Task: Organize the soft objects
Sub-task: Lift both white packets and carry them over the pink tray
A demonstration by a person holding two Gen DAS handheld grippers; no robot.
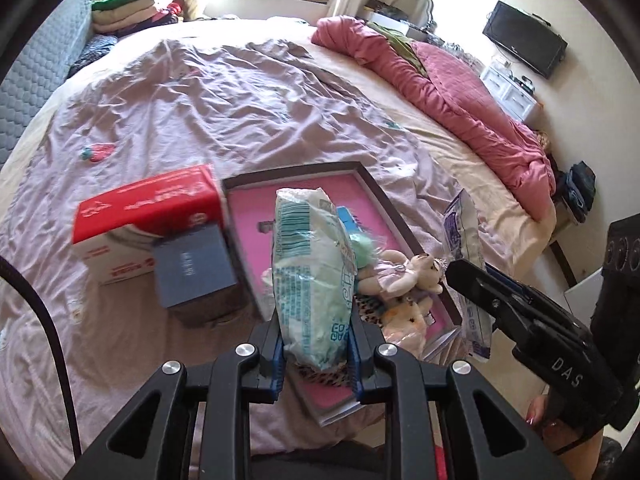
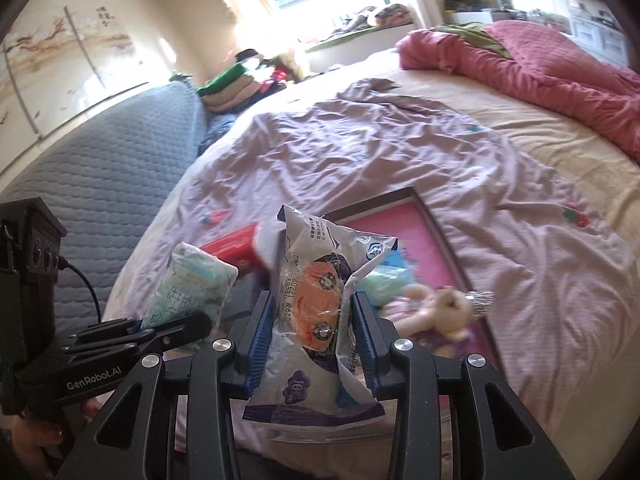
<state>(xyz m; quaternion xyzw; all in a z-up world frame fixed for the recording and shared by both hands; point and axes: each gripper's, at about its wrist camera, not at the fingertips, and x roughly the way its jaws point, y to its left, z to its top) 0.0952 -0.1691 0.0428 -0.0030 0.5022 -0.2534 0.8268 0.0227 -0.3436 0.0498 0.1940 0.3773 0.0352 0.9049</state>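
Observation:
My left gripper (image 1: 316, 356) is shut on a pale green tissue pack (image 1: 312, 276), held upright above the near edge of a dark-framed tray with a pink bottom (image 1: 248, 208); the pack also shows in the right wrist view (image 2: 188, 292). My right gripper (image 2: 314, 344) is shut on a clear plastic packet with an orange item inside (image 2: 320, 304), seen from the side in the left wrist view (image 1: 466, 276). Small plush bears (image 1: 404, 274) and a light green soft item (image 1: 366, 246) lie in the tray.
A red and white box (image 1: 148, 216) and a dark blue box (image 1: 192, 270) sit left of the tray on the lilac sheet (image 1: 200, 112). A pink quilt (image 1: 472, 96) lies along the bed's right side. A grey padded headboard (image 2: 100, 168) stands at the left.

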